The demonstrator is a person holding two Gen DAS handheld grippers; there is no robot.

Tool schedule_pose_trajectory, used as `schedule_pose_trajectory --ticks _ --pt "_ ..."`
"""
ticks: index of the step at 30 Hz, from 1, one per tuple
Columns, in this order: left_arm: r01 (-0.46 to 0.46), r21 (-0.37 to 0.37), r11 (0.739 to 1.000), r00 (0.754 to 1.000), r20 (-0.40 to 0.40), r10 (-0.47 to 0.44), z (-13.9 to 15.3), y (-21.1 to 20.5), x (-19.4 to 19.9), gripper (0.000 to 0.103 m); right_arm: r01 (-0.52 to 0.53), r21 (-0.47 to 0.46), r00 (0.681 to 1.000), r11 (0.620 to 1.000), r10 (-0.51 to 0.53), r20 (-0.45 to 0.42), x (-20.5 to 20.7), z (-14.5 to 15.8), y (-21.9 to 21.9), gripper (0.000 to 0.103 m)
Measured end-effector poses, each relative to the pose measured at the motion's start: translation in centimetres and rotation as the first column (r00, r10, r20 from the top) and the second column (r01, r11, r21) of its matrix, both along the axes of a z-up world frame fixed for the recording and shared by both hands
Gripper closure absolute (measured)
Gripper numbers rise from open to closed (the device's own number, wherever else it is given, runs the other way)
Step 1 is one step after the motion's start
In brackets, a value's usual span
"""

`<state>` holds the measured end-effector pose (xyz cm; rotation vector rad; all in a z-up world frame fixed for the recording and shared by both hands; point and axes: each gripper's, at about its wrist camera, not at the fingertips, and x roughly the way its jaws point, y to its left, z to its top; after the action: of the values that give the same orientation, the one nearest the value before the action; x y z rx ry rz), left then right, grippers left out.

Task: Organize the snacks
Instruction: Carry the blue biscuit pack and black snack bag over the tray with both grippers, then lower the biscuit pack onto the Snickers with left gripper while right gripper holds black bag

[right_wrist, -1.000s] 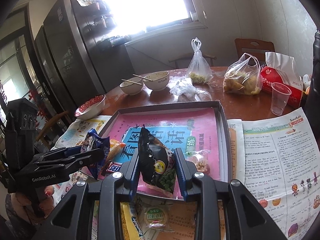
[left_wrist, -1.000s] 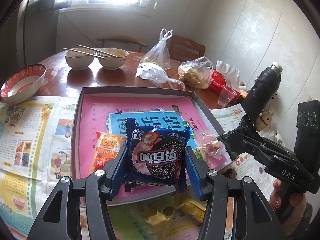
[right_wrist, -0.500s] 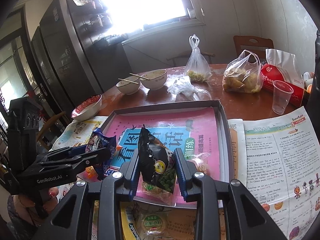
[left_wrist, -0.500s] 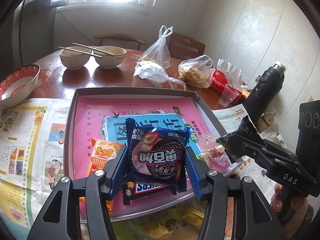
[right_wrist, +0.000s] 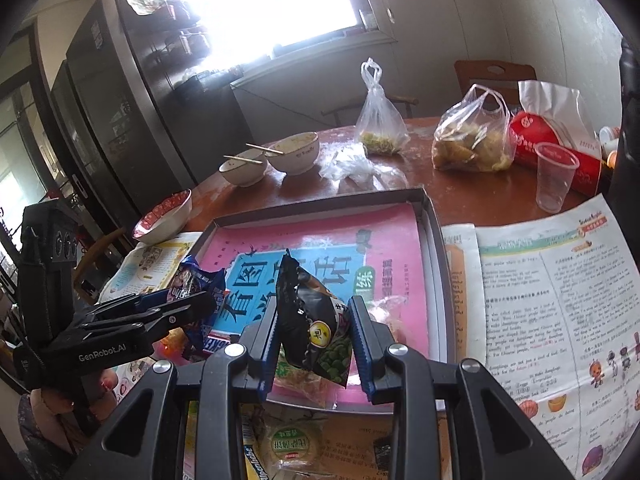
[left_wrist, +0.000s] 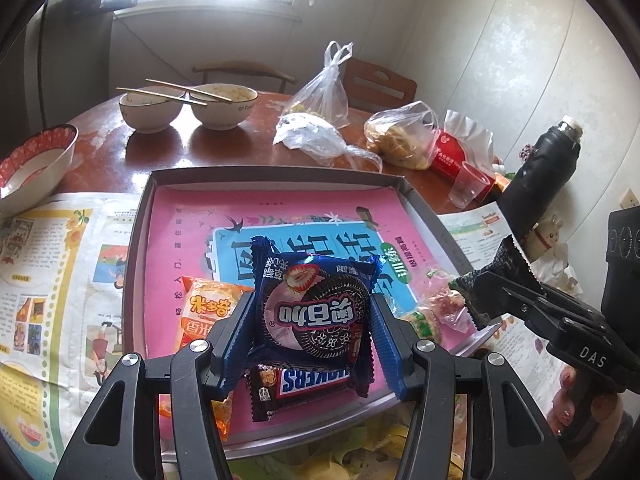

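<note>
Carrying two snacks at once over the near end of the grey tray (left_wrist: 276, 172), and looking roughly midway through the job. Pinching a blue cookie packet (left_wrist: 316, 312) in the left gripper (left_wrist: 312, 304), with the jaws drawn partway in and pressing on both side edges, holding it face-up above the tray floor. Clamping a black pea packet (right_wrist: 316, 320) in the right gripper (right_wrist: 314, 308), with the jaws pulled in narrower and squeezing the bag edge-on, tilted, over the tray's near right part. Already counting three things down on the pink lining: an orange packet (left_wrist: 204, 312) at the near left, a Snickers bar (left_wrist: 304, 384) directly under the cookies, a clear-wrapped sweet (left_wrist: 444, 304) toward the right rim. Leaving most of the far half of the tray bare, so plenty of room for both loads. Judging the next step as lowering and letting go, cookies beside the orange packet rather than on top of the bar, peas near the sweet. Noting more to fetch afterwards: a green-labelled round packet (right_wrist: 292, 444) and a yellow packet (right_wrist: 252, 460) lying outside the tray's near edge, not yet picked up.
</note>
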<state>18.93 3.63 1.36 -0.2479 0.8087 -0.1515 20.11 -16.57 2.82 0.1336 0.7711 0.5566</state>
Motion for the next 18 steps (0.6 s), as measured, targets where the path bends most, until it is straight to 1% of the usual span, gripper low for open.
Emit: schedule_pose_trajectory --ticks 4,10,13,18 --pt "-0.01 0.035 0.999 1.0 0.003 0.01 -0.2 -0.3 0.1 0.046 0.003 -0.005 1.0 1.0 -0.003 -0.02 0.2 -0.9 0.0 0.07" --pt "-0.015 0.044 0.999 1.0 -0.001 0.015 -0.5 -0.2 0.4 0.046 0.003 -0.01 1.0 1.0 -0.003 -0.03 0.4 -1.7 0.2 0.07" --pt "-0.015 0.054 0.998 1.0 -0.003 0.016 -0.7 -0.2 0.6 0.046 0.009 -0.026 1.0 1.0 -0.01 -0.026 0.4 -2.0 0.6 0.07" --pt "-0.01 0.058 0.998 1.0 -0.011 0.01 -0.9 -0.5 1.0 0.046 0.037 -0.082 0.999 0.996 -0.037 -0.001 0.5 -2.4 1.1 0.07"
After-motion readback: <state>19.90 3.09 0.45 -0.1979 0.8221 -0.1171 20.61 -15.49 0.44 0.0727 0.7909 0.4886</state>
